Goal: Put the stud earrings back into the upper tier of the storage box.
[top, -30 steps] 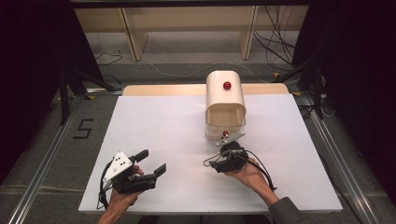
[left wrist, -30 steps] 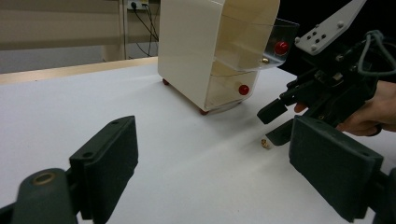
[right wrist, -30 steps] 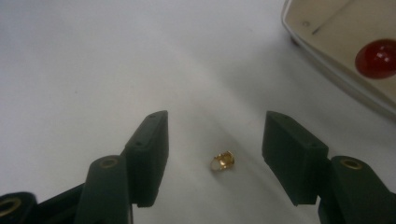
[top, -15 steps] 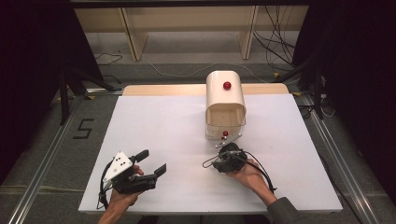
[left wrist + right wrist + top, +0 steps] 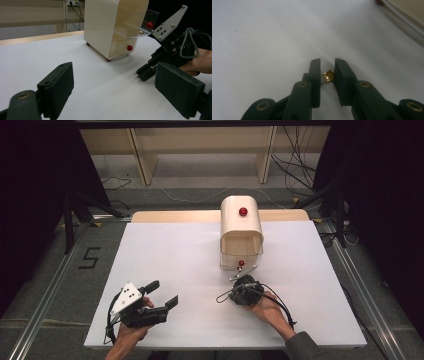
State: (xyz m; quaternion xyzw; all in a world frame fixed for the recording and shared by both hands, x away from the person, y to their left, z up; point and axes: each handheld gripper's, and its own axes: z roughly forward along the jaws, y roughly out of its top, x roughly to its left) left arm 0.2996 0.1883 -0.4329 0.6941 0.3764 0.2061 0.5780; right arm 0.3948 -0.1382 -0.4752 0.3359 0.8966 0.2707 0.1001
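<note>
A cream box [image 5: 241, 227] with a red knob [image 5: 243, 211] on top stands at the table's far middle; its clear front flap [image 5: 150, 17] is swung up. My right gripper [image 5: 223, 297] lies just in front of the box, pointing left. Its jaws have just been closing. In the right gripper view, my right gripper [image 5: 327, 62] has a small brass piece [image 5: 327, 76] pinched between its pads, low over the white table. My left gripper [image 5: 164, 292] rests open at the front left, and in its own view my left gripper [image 5: 113, 77] has nothing between its jaws.
The white table top [image 5: 170, 250] runs wide to the left of the box. A second red knob [image 5: 241, 263] sits low on the box front. Metal rails [image 5: 45, 285] and dark floor flank the table; cables [image 5: 300, 165] lie beyond it.
The right gripper's jaws have drawn closer together. Both hands stay about where they were.
</note>
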